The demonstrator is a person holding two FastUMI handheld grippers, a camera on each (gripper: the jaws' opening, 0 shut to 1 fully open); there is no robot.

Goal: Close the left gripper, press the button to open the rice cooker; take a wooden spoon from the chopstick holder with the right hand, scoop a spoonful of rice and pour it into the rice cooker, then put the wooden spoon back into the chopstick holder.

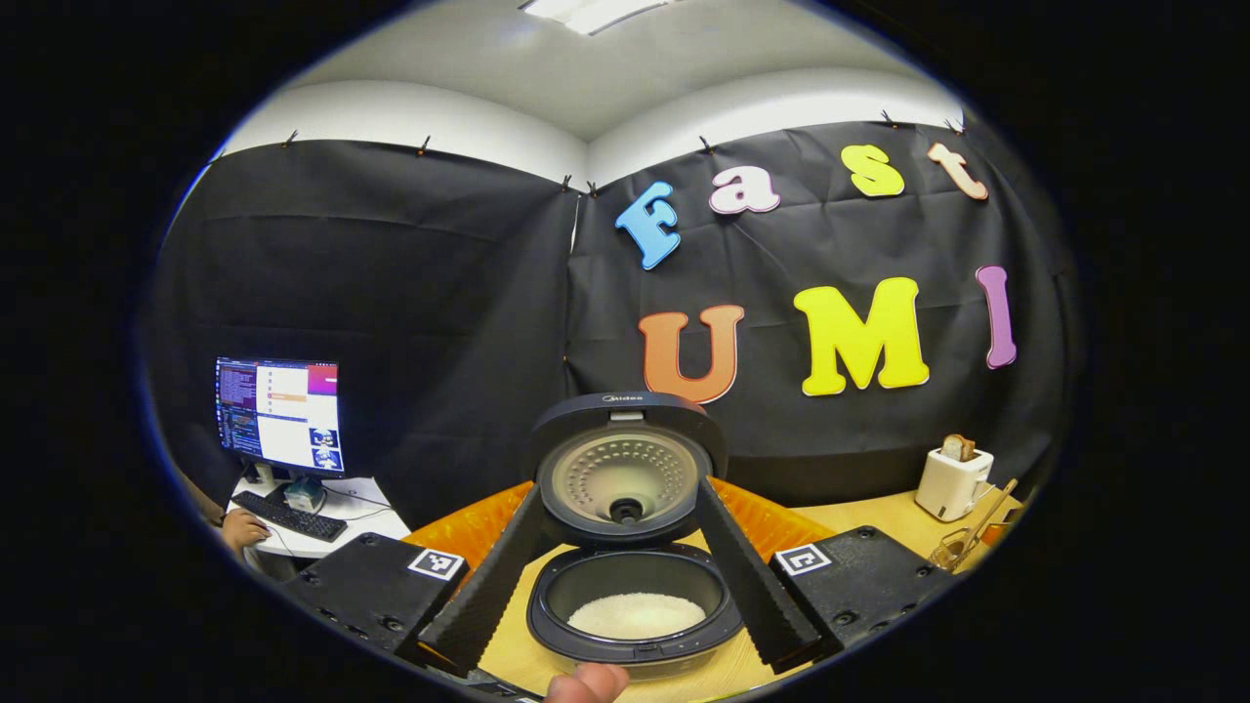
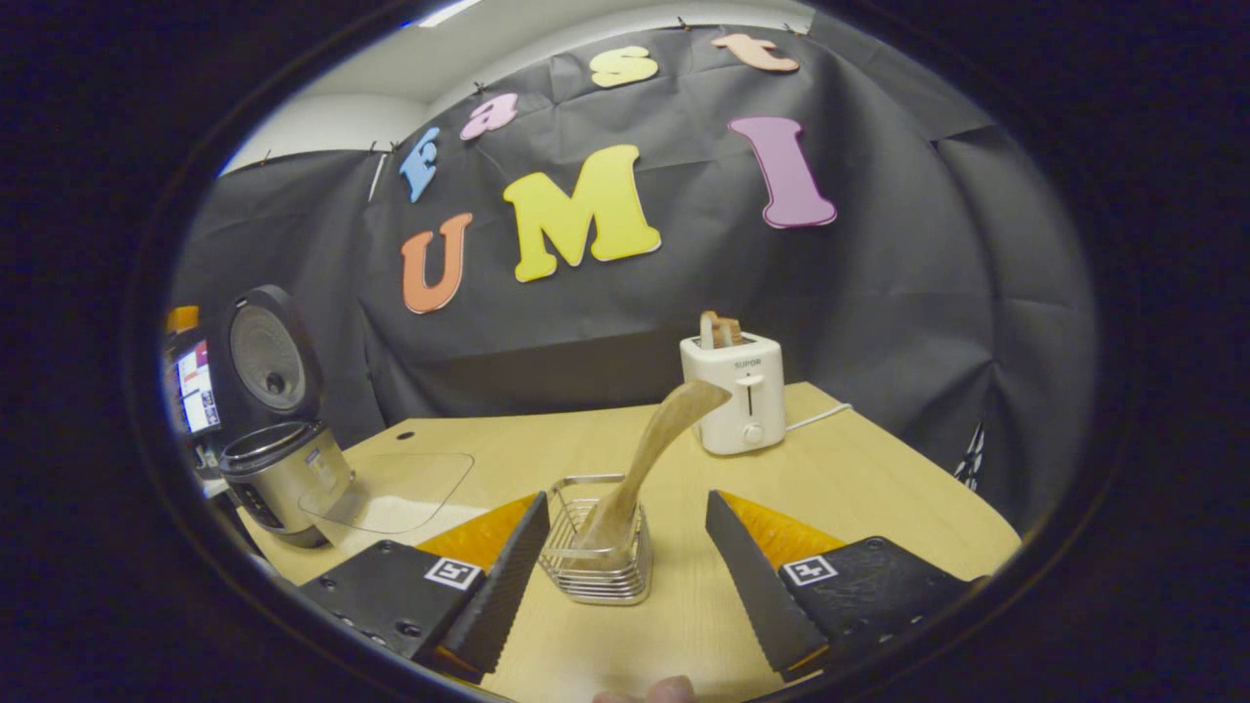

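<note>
The rice cooker (image 1: 635,596) stands open right before my left gripper (image 1: 620,486), its lid (image 1: 625,469) tipped up and back. White rice (image 1: 637,615) lies in the inner pot. My left gripper is open, one finger on each side of the cooker, touching nothing. In the right gripper view the wooden spoon (image 2: 664,430) leans in the wire chopstick holder (image 2: 598,561), bowl end down. My right gripper (image 2: 627,498) is open, the holder standing between its fingers, apart from both. The cooker (image 2: 278,430) shows far left there.
A white toaster (image 2: 737,391) with bread in it stands behind the holder near the wall. A clear flat sheet (image 2: 391,488) lies on the wooden table (image 2: 859,488) beside the cooker. Off the table's left are a monitor (image 1: 278,415), a keyboard and a person's hand (image 1: 239,529).
</note>
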